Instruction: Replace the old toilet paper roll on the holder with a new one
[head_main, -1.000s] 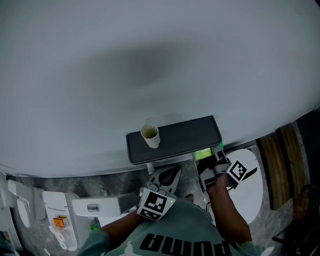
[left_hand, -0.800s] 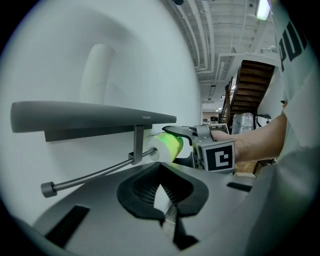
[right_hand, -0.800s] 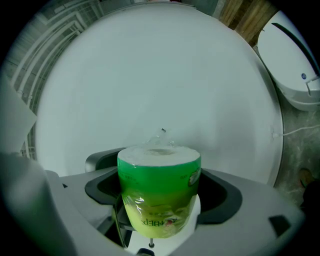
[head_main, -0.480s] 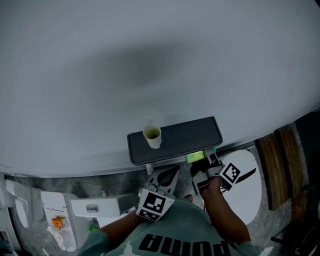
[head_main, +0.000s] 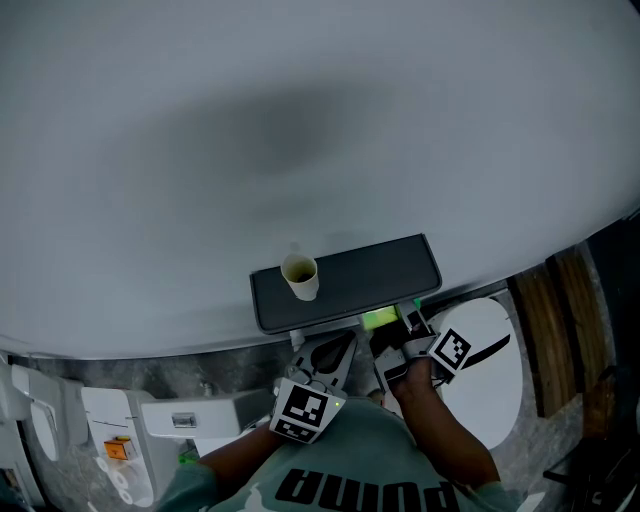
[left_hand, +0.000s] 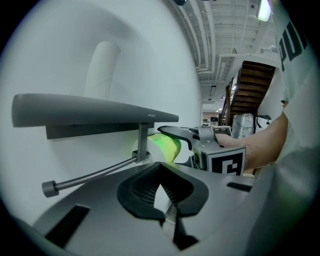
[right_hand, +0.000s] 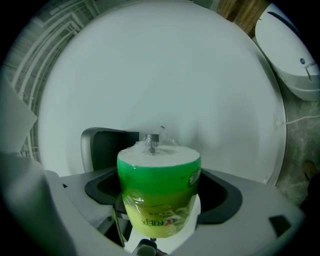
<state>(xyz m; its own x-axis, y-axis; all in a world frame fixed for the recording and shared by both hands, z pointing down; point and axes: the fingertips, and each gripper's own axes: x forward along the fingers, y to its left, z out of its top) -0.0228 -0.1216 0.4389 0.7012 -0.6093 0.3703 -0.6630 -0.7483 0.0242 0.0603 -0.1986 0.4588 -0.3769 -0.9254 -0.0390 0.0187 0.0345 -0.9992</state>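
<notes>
A dark grey shelf holder (head_main: 370, 275) is fixed to the pale wall, with a thin metal bar (left_hand: 90, 175) under it. The old roll (head_main: 300, 275), small and white, stands upright on the shelf's left end. My right gripper (head_main: 393, 334) is shut on a new roll in green wrap (head_main: 379, 319), just below the shelf's right half. In the right gripper view the bar's capped end (right_hand: 151, 138) meets the far end of the green roll (right_hand: 159, 192) at its middle. My left gripper (left_hand: 161, 192) is shut on nothing and hangs below the bar, left of the roll.
A white toilet (head_main: 495, 370) stands to the right, close to my right arm. White boxes and fittings (head_main: 130, 425) sit on the stone floor at lower left. Dark wooden panels (head_main: 560, 330) run along the right side.
My right gripper has carried the green roll leftward under the shelf, toward the bar's end. The left gripper has barely shifted.
</notes>
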